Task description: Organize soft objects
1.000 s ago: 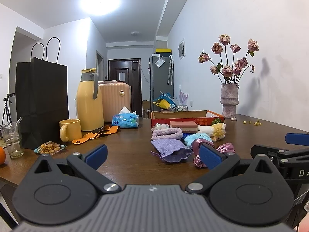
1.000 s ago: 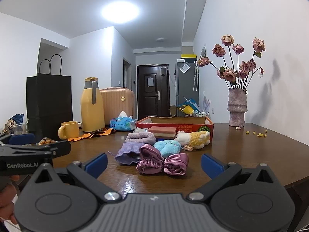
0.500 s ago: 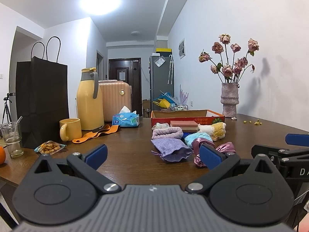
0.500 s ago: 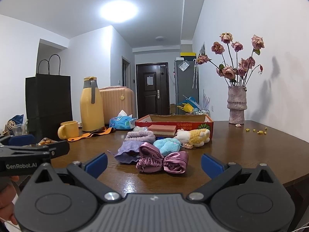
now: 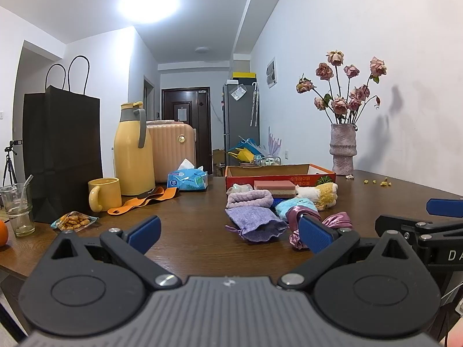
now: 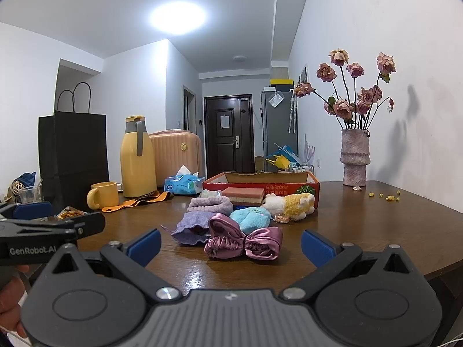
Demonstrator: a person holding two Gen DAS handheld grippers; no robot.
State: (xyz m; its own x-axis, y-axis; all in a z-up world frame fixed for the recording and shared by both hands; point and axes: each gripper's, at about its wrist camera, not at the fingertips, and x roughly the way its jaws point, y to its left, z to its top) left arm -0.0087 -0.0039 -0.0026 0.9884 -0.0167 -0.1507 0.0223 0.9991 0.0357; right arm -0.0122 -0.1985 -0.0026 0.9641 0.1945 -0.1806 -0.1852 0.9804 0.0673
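On the worktop (image 6: pixel 361 217), soft pile sits just before the red box (image 6: pixel 260 183): satin scrunchie (image 6: pixel 244 241) nearest, purple pouch (image 6: pixel 192 227) left of it. Left gripper (image 5: pixel 228 231) and right gripper (image 6: pixel 230 244) both spread wide, holding nothing, short of the pile.

The brown table (image 6: pixel 361 217) carried a red box (image 6: pixel 260 186), soft toys (image 6: pixel 289 204), a satin bow (image 6: pixel 244 240), a mug (image 6: pixel 104 195) and a vase (image 6: pixel 355 156).
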